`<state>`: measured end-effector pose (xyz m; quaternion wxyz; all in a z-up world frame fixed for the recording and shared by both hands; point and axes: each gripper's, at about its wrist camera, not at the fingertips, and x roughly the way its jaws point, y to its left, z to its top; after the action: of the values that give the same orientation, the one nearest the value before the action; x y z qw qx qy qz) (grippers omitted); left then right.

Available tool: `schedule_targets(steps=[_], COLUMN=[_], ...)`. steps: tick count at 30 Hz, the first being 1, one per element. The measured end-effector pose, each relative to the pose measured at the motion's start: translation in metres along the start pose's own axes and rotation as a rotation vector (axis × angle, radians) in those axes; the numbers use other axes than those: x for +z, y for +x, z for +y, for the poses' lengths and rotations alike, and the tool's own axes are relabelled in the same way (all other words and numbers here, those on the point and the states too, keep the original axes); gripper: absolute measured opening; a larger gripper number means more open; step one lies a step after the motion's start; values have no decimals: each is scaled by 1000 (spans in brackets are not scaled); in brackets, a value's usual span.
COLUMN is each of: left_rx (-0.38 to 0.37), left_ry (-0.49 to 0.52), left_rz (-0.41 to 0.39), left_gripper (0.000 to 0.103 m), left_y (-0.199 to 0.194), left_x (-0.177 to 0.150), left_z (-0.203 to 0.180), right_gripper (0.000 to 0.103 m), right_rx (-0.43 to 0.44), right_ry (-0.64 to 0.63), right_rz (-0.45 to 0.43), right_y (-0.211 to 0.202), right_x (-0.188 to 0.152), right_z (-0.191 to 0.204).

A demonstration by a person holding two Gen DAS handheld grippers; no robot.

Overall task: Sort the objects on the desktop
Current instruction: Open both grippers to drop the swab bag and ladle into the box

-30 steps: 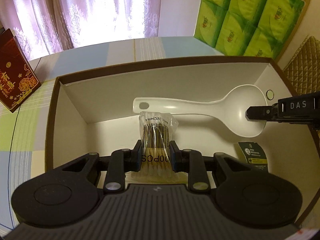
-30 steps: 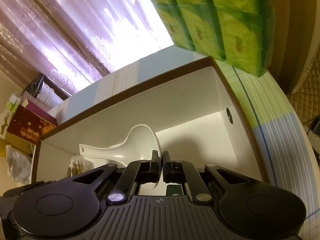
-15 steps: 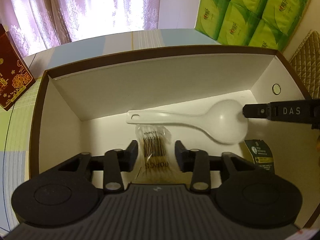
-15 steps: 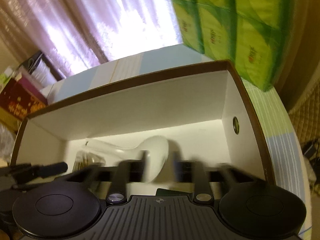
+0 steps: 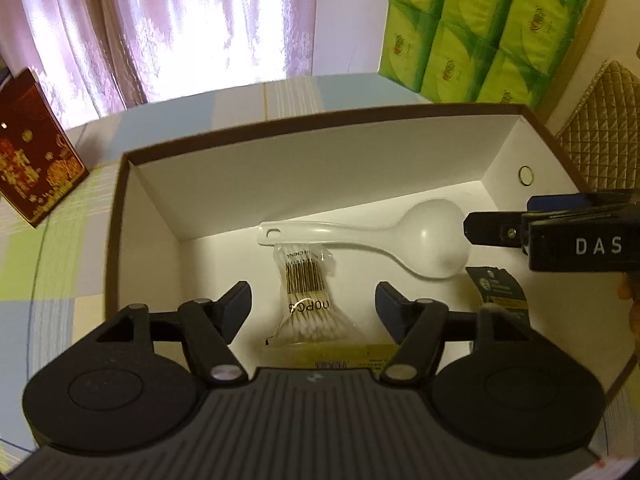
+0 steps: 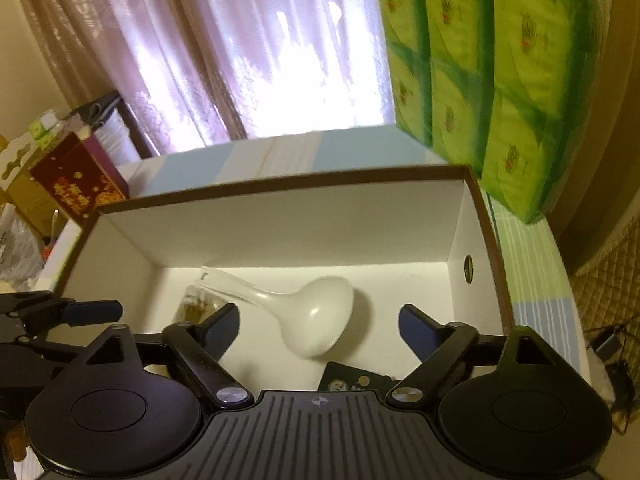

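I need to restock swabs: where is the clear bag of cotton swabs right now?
In the left wrist view, the clear bag of cotton swabs lies on the white cardboard box floor, below the white plastic spoon handle.

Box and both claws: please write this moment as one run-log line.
left claw: open | right claw: open | box: holds spoon, swab bag, dark packet

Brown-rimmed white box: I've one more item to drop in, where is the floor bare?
Bare floor: left of the bagged cotton swabs by the box left wall, and right of the white plastic spoon bowl. Crowded: centre and near edge, around the dark card packet.
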<state>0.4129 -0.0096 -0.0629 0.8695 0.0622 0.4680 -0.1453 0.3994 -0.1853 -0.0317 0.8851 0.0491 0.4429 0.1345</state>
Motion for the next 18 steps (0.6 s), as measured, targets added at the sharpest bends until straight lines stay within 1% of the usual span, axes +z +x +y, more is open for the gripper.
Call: schedule_targets(steps=[2,4,7,10,13,18], left_rx=[1,-2,0,2,0,2], left_ry=[2,1,7,10,2,4], left_rz=[-16,-35,-67,-99,-133,-184], left_gripper=[71,73,76,78,84,85], left_y=[-11,-24,-43,-65,-89,-128], left_x=[-1,-3,-7,-11,-18,-39], left_z=[0,1,1,1,3,6], right_gripper=[91,95,98,101,101,101], right_rx=[14,32,41,44,55,81], right_ry=[-10,-22,-50,-79,-102,-129], right_rz=[-25,-49,-86,-122,-158,-201], right_y=[-11,-24,-43,-62,-82,-111], right_x=[0,0,0,-3,-9,-26], right_z=[2,3,6,9,12,17])
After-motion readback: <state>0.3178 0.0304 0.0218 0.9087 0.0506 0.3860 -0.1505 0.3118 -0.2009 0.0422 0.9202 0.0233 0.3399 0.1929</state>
